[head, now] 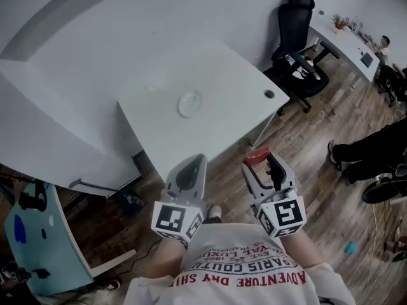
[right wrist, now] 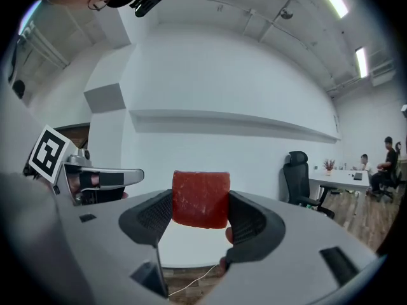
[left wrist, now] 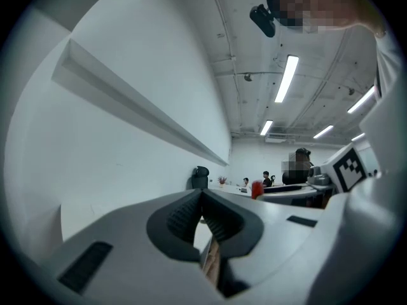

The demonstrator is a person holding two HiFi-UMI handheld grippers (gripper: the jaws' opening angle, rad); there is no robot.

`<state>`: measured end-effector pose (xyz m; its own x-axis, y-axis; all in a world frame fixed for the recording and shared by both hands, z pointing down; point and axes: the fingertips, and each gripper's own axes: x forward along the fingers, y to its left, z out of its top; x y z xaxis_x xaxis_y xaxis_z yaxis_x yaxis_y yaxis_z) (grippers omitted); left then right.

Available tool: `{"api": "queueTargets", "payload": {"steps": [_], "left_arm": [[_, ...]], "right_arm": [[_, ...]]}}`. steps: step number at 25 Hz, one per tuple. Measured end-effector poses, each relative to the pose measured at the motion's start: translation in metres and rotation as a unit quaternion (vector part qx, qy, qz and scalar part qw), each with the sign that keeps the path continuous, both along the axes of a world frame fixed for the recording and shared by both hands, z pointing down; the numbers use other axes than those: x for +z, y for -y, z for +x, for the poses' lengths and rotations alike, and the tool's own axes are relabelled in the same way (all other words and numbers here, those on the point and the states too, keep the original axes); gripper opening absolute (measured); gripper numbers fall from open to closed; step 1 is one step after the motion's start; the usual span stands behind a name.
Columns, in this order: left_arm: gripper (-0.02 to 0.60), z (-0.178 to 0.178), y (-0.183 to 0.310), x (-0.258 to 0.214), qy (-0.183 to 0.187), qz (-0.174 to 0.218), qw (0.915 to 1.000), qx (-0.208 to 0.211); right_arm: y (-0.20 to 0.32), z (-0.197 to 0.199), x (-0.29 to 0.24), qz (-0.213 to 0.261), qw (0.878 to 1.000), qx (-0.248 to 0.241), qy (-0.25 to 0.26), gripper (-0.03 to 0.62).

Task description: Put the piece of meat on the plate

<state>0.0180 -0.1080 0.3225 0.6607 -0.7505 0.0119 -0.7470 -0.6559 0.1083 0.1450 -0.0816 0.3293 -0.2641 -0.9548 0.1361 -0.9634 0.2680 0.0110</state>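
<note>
A red block of meat (right wrist: 201, 199) sits clamped between the pads of my right gripper (right wrist: 201, 216); in the head view the meat (head: 257, 155) shows at the tip of the right gripper (head: 259, 160), held in the air in front of the table's near edge. A small pale plate (head: 190, 103) lies in the middle of the white table (head: 222, 75), well ahead of both grippers. My left gripper (head: 193, 165) hangs beside the right one, jaws together with nothing between them. In the left gripper view the left gripper's pads (left wrist: 202, 216) meet.
A black office chair (head: 299, 37) stands right of the table on the wood floor. A round cable hole (head: 269, 94) is near the table's right corner. Seated people's legs (head: 365, 154) are at far right. A light blue board (head: 38, 240) leans at lower left.
</note>
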Motion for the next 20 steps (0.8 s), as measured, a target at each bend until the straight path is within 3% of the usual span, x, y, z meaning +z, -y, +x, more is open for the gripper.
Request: {"api": "queueTargets", "payload": {"steps": [10,20], "left_arm": [[0.006,-0.045,0.081,0.012,0.004,-0.012,0.999,-0.044],[0.006,-0.061,0.156,0.026,0.015,-0.024,0.9905,-0.135]], "right_arm": [[0.092,-0.049,0.009,-0.01,0.999,-0.051,-0.009,0.276],[0.188,-0.06,0.029,-0.033,0.991,-0.129,-0.002,0.276]]}}
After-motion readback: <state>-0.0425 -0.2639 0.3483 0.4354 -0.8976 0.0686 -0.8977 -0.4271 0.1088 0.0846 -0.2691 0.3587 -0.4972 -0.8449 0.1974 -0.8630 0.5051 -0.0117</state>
